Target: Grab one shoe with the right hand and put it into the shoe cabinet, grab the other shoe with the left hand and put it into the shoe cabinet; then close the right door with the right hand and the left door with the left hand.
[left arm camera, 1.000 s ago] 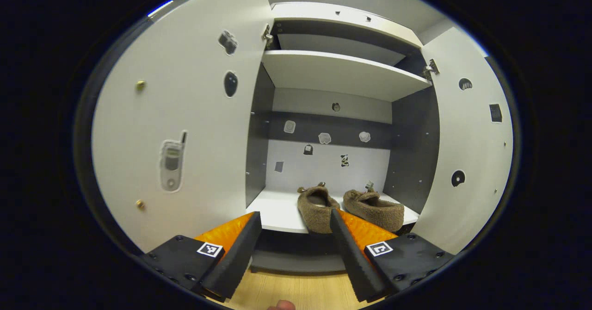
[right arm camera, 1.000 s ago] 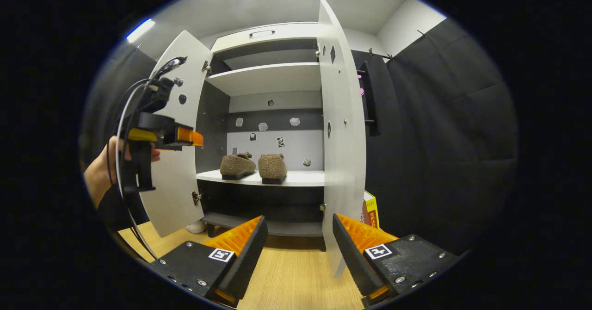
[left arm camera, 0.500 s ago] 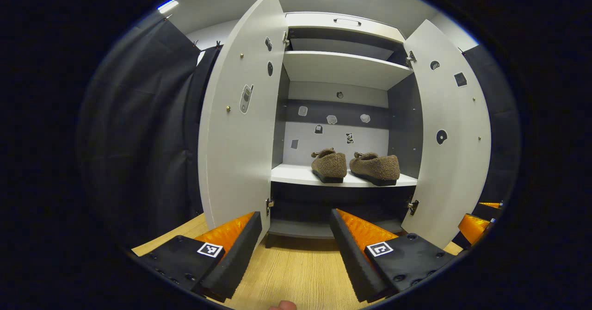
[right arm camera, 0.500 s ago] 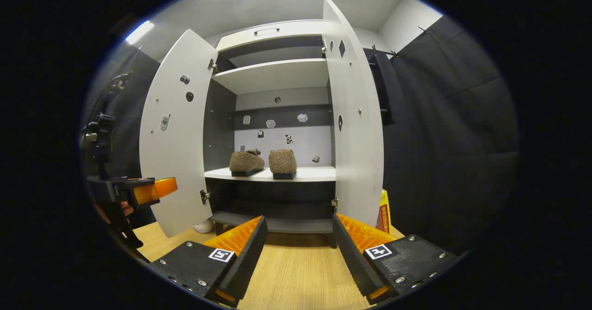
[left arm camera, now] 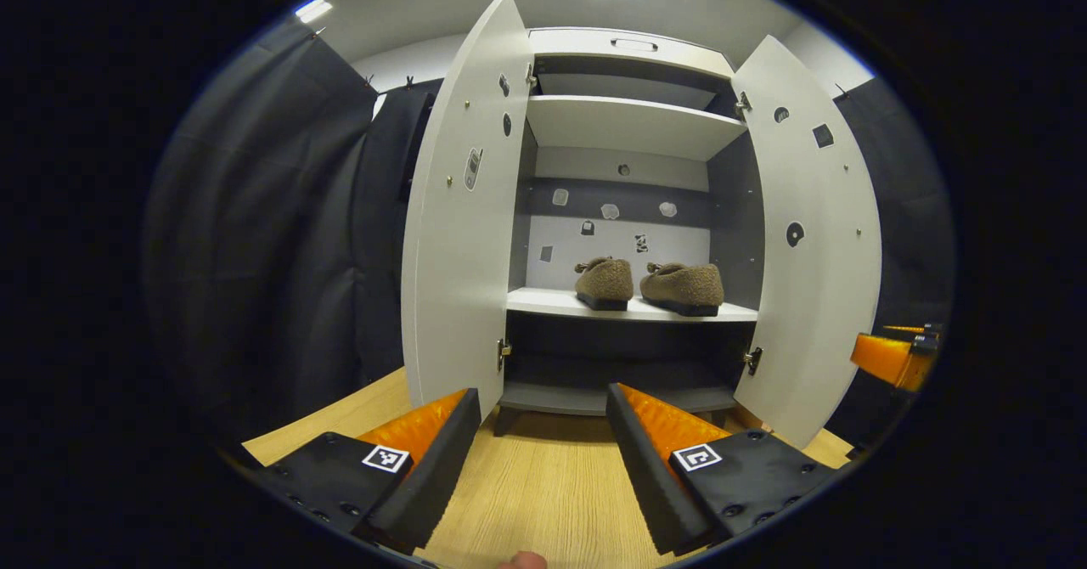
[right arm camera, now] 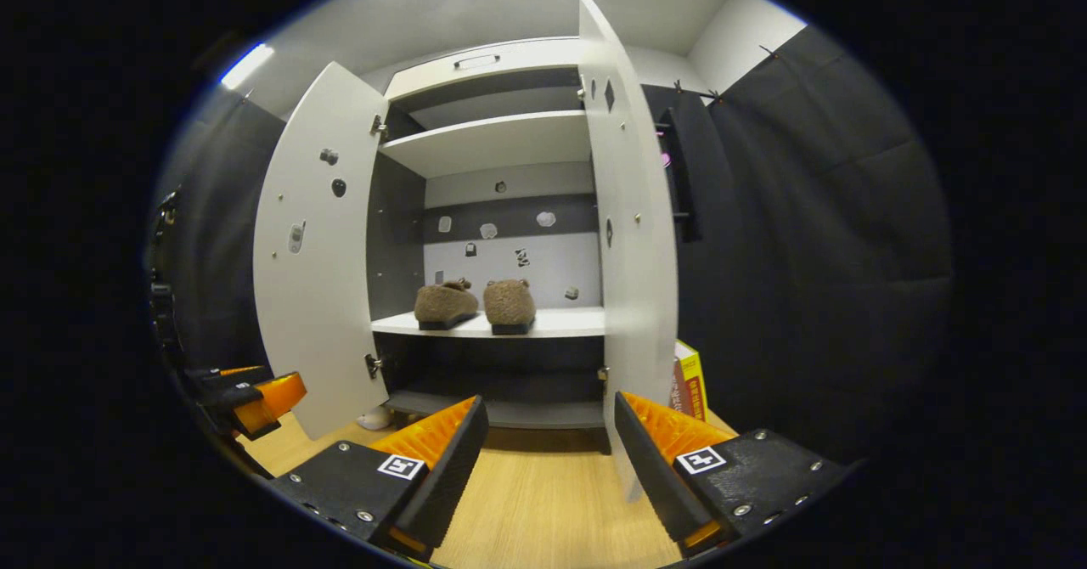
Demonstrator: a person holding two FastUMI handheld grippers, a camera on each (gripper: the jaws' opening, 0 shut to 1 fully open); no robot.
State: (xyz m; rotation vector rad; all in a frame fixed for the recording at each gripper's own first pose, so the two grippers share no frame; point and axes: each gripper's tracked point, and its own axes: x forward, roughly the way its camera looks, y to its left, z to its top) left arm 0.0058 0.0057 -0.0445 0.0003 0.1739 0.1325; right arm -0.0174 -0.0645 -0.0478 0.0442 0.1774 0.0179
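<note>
Ahead of you stands the shoe cabinet (left arm camera: 628, 127), pale outside and dark grey inside, with small stickers scattered over its back wall and door faces. You have two doors, the left door (left arm camera: 463, 229) and the right door (left arm camera: 811, 238), both swung wide open. Two shelves show: an upper one bare, and the lower shelf (left arm camera: 628, 306) carrying two fuzzy brown shoes. One shoe (left arm camera: 605, 280) sits left of the other shoe (left arm camera: 684, 287), close side by side, dark soles down, well inside the opening. Your left gripper (left arm camera: 539, 459) hangs released over the wooden floor (left arm camera: 543, 492) before the cabinet, fingers spread on nothing. Your right gripper (right arm camera: 548, 467) is likewise released and empty, low by the right door's edge. Just behind that door, a yellow and red box (right arm camera: 689, 382) stands on the floor.
</note>
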